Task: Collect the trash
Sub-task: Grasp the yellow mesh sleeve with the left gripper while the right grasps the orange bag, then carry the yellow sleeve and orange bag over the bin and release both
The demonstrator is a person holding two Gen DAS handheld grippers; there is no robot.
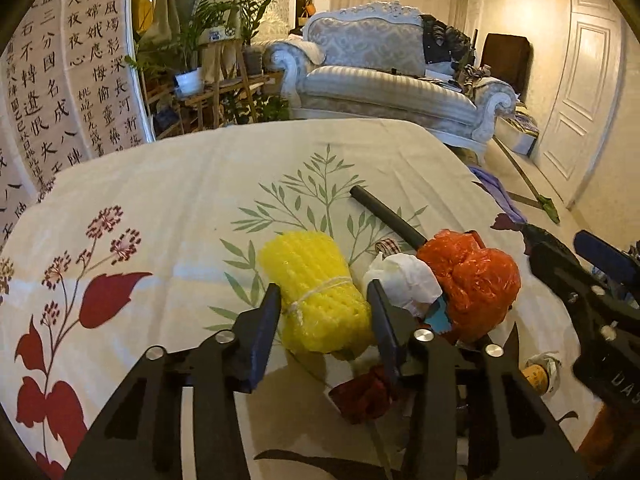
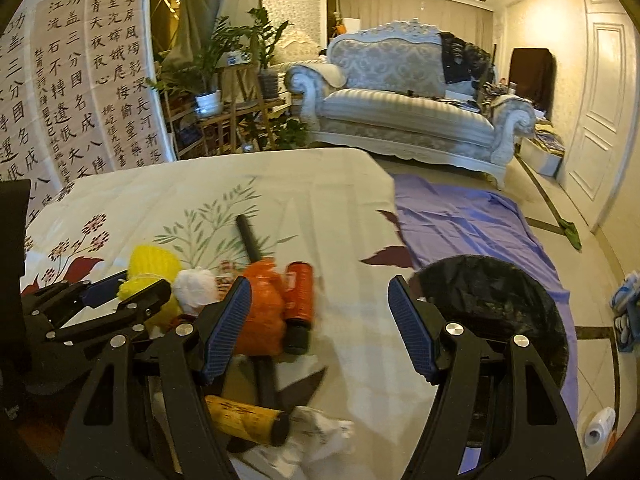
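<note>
Table point(image 1: 168, 208): covered by a cream cloth printed with red flowers and green leaves; the trash lies in a cluster near its right edge.
Bin point(image 2: 504, 312): lined with a black bag, standing on the floor just off the table's right edge, on a purple sheet point(image 2: 472, 216).
Left gripper point(image 1: 324, 300): its jaws stand either side of the yellow foam net, close against it; whether the pads press on it I cannot tell.
Right gripper point(image 2: 320, 320): jaws wide, nothing between them, above the cloth between the trash cluster and the table's right edge.
Yellow foam net point(image 1: 316, 288): a roll tied with white string, lying on the cloth at the left end of the cluster.
Orange plastic bag point(image 1: 472, 284): crumpled, at the right of the cluster, touching the white tissue.
Black tube point(image 1: 384, 216): lies slanted on the leaf print, its near end under the orange bag.
Orange canister point(image 2: 300, 296): just right of the orange bag, blurred.
White tissue point(image 1: 404, 276): a wad between the net and the orange bag.
Dark red wrapper point(image 1: 368, 396): crumpled, toward the table's near edge, below the left gripper's right finger.
</note>
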